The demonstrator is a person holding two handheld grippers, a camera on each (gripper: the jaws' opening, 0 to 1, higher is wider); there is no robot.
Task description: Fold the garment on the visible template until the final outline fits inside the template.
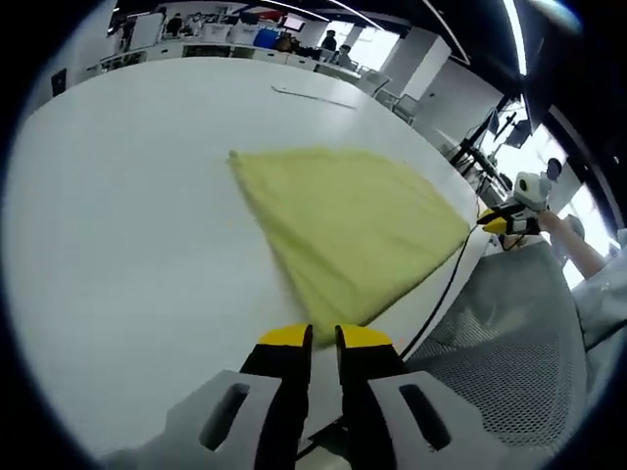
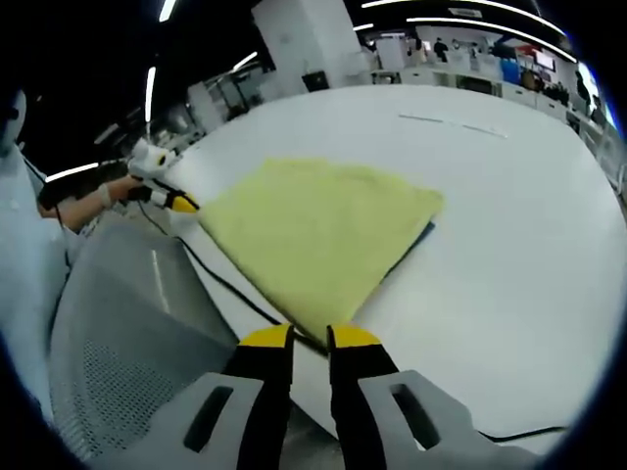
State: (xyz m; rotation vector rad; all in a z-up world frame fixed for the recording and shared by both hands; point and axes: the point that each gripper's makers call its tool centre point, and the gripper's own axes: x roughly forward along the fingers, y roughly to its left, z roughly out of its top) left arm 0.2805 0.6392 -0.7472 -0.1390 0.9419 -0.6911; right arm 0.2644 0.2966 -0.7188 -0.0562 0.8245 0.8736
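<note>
In the left gripper view I see the yellow garment (image 1: 348, 225) lying flat on the white table (image 1: 127, 225). It is a soft, slightly fuzzy cloth, folded into a roughly triangular sheet. One corner points to the far left, a second reaches the right edge of the table, and the third comes near, right to my left gripper (image 1: 323, 338). Its longest edge runs from the far-left corner down to that near corner. The yellow-tipped jaws stand with a narrow gap between them, right at the near corner; I cannot tell whether any cloth is caught between them. At the right corner the right gripper (image 1: 505, 220) shows, held in a person's hand (image 1: 551, 223). A black cable (image 1: 446, 284) runs along the table's edge, beside a grey mesh chair (image 1: 519, 333).

In the right gripper view the garment (image 2: 313, 230) spreads away from my right gripper (image 2: 309, 340), whose jaws also stand narrowly apart at the near corner; whether they grip cloth I cannot tell. A dark edge (image 2: 416, 240) peeks out under the cloth's right side. The left gripper (image 2: 174, 201) sits at the left corner.
</note>
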